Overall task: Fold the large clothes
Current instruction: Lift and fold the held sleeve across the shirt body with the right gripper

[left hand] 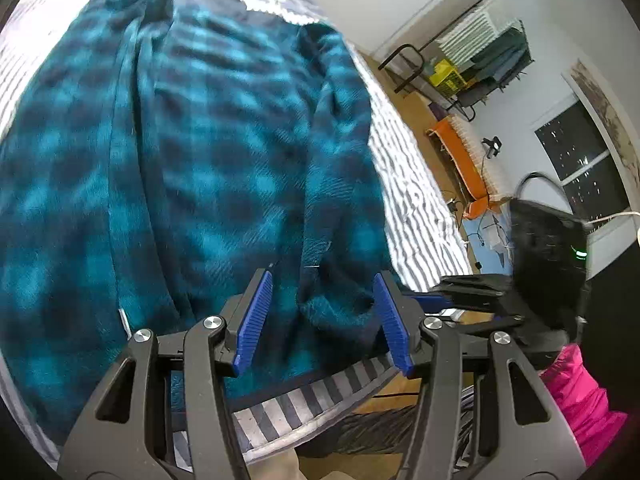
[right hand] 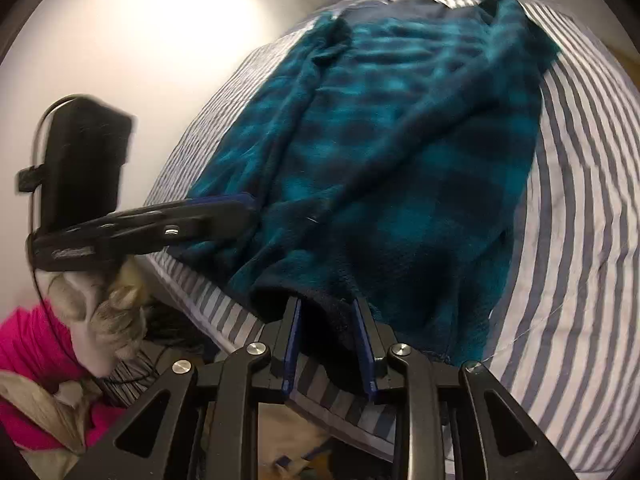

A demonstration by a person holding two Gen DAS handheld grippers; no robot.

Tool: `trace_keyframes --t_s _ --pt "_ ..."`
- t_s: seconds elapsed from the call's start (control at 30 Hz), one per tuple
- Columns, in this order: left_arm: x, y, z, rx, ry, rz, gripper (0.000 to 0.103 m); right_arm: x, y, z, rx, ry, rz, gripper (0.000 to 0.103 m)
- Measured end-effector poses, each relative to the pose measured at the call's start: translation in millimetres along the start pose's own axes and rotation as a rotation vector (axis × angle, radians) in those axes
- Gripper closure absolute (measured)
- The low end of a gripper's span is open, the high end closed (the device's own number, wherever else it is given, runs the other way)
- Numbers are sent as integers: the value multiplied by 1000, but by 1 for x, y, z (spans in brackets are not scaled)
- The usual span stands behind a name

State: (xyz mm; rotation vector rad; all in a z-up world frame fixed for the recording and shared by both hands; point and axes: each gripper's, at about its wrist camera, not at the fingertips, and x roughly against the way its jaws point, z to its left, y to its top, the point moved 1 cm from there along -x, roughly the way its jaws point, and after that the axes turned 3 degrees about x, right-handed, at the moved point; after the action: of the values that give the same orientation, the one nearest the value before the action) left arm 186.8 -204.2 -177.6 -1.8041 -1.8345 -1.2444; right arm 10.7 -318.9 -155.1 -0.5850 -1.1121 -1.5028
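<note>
Blue pads of the left gripper (left hand: 322,320) stand apart, astride the near hem of the teal checked fleece (left hand: 208,152); no clamp visible. Right gripper (right hand: 329,344): jaws narrower, dark hem edge between the pads, contact not clear through blur. Fleece lies spread lengthwise on the striped bedsheet (right hand: 580,208), hem at the near bed edge. Pink cloth (left hand: 580,396) beside the bed. Beyond, a window (left hand: 580,168) in a white wall.

Left wrist view: close above the near hem of the teal checked garment (left hand: 208,152), facing down and along it toward its collar. Right wrist view: equally near that hem, angled the same way. Shared: garment (right hand: 400,168), striped bedsheet (right hand: 580,208) beneath it
</note>
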Motion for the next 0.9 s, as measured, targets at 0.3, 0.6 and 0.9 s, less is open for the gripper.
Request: trace_keyframes --t_s 0.3,0.6,0.9 --pt "-30 -17 0 -11 -10 79 49 64 57 -55 -155 -58 -264 52" --pt "-42 -28 -13 -90 -38 127 60 45 138 -144 -352 -163 -313 53" --pt "-48 -30 -18 -119 -45 138 98 24 165 -178 -406 -170 -272 102"
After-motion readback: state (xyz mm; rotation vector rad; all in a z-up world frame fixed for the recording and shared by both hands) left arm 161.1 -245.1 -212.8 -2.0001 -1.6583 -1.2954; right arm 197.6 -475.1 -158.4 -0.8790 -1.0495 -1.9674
